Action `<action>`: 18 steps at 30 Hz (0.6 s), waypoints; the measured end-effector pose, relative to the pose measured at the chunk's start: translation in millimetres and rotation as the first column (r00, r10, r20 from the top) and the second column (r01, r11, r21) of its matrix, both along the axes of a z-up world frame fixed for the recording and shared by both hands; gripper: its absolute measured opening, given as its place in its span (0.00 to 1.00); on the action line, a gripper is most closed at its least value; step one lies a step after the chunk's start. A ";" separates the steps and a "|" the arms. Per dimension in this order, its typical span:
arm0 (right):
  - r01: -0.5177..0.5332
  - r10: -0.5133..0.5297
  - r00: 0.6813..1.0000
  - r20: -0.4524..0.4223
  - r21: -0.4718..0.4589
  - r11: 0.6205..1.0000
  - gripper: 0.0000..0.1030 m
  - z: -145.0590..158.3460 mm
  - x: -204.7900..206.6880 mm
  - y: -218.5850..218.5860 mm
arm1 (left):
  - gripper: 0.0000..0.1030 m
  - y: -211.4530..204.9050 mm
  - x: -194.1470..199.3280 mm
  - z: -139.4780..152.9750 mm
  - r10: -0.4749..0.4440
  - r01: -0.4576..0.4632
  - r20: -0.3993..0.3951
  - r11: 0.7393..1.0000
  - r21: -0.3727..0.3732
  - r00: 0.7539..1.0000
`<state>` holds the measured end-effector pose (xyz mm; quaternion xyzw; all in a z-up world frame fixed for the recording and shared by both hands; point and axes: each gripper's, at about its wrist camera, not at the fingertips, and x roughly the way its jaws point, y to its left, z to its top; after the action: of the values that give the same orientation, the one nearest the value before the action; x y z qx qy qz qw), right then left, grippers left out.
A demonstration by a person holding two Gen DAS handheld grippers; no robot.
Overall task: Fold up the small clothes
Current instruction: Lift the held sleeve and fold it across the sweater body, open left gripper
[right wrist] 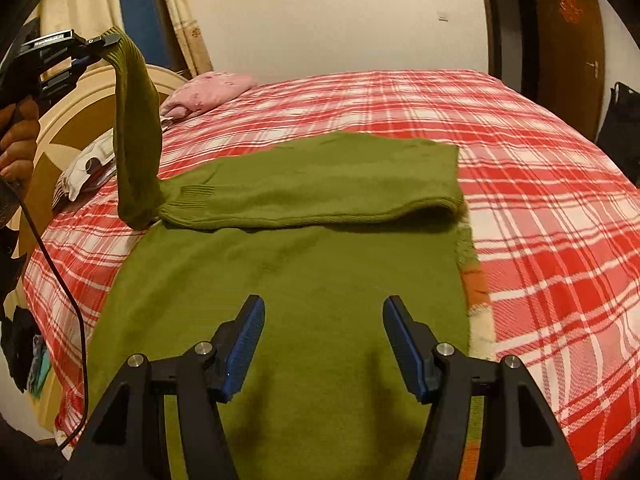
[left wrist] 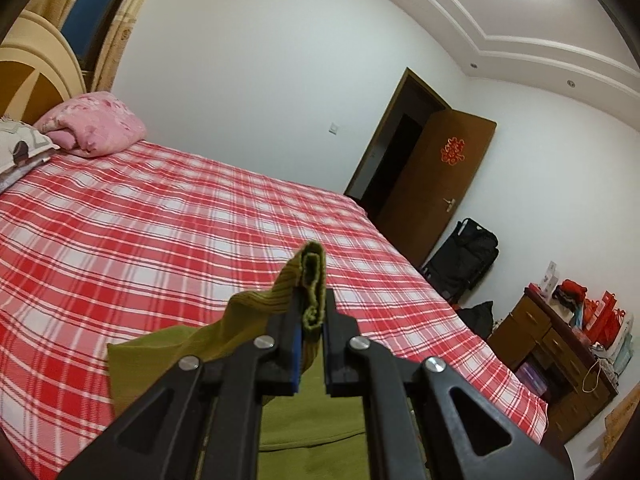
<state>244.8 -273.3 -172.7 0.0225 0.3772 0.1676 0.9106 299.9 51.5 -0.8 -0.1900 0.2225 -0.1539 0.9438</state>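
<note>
An olive green knit sweater (right wrist: 304, 280) lies flat on the red-and-white checked bed (right wrist: 540, 168), one sleeve folded across its upper part (right wrist: 320, 188). My left gripper (left wrist: 313, 308) is shut on the ribbed cuff of the other sleeve (left wrist: 314, 276) and holds it high above the bed. In the right wrist view that gripper (right wrist: 105, 40) is at the upper left, with the sleeve (right wrist: 136, 128) hanging down to the sweater's shoulder. My right gripper (right wrist: 323, 344) is open and empty, low over the sweater's body.
A pink pillow (left wrist: 94, 124) and a patterned pillow (left wrist: 18, 148) lie by the headboard (left wrist: 28, 76). A brown door (left wrist: 432, 184), a black bag (left wrist: 464, 260) and a cluttered wooden dresser (left wrist: 560, 352) stand past the bed's far side. Another cloth's edge (right wrist: 476, 292) shows under the sweater.
</note>
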 end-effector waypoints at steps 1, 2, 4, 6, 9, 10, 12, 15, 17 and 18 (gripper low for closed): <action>0.003 -0.003 1.000 -0.003 0.004 1.000 0.61 -1.3 0.2 -1.5 | 0.07 -4.2 2.3 0.4 -0.007 0.007 -0.002 1.000 0.000 1.000; 0.006 -0.006 1.000 -0.006 0.008 1.000 0.61 -2.5 0.6 -3.3 | 0.07 -9.6 4.9 0.9 -0.017 0.017 -0.004 1.000 0.001 1.000; 0.012 -0.012 1.000 -0.010 0.010 1.000 0.61 -4.3 1.6 -5.6 | 0.07 -24.1 10.3 1.7 -0.038 0.038 -0.004 0.999 0.010 0.999; 0.016 -0.016 1.000 -0.012 0.012 1.000 0.61 -5.4 2.5 -7.3 | 0.07 -37.5 14.5 1.3 -0.060 0.060 -0.006 0.998 0.022 0.998; 0.028 -0.028 0.999 -0.015 0.019 0.999 0.61 -6.4 4.4 -10.5 | 0.07 -58.8 22.7 -4.2 -0.090 0.090 -0.018 0.995 0.040 0.996; 0.031 -0.031 0.999 -0.015 0.022 0.999 0.61 -6.9 4.7 -11.6 | 0.07 -64.2 25.9 -6.6 -0.098 0.099 -0.025 0.994 0.043 0.995; 0.038 -0.038 0.999 -0.017 0.025 0.999 0.61 -8.3 4.6 -12.7 | 0.07 -78.1 33.7 -15.1 -0.112 0.115 -0.044 0.992 0.051 0.993; 0.041 -0.040 0.999 -0.026 0.028 0.999 0.61 -11.5 6.2 -13.2 | 0.07 -96.9 44.1 -30.0 -0.130 0.135 -0.075 0.988 0.073 0.989; 0.039 -0.038 0.999 -0.030 0.030 0.999 0.61 -12.7 6.6 -12.7 | 0.07 -108.5 50.1 -39.7 -0.140 0.148 -0.094 0.985 0.088 0.986; 0.038 -0.037 0.999 -0.032 0.030 0.999 0.61 -13.4 7.3 -12.6 | 0.07 -115.3 53.5 -46.1 -0.143 0.153 -0.108 0.984 0.095 0.984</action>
<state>252.0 -285.9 -186.1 0.0461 0.3884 0.1557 0.9071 353.4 -63.8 -46.9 -0.1314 0.2911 -0.2023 0.9258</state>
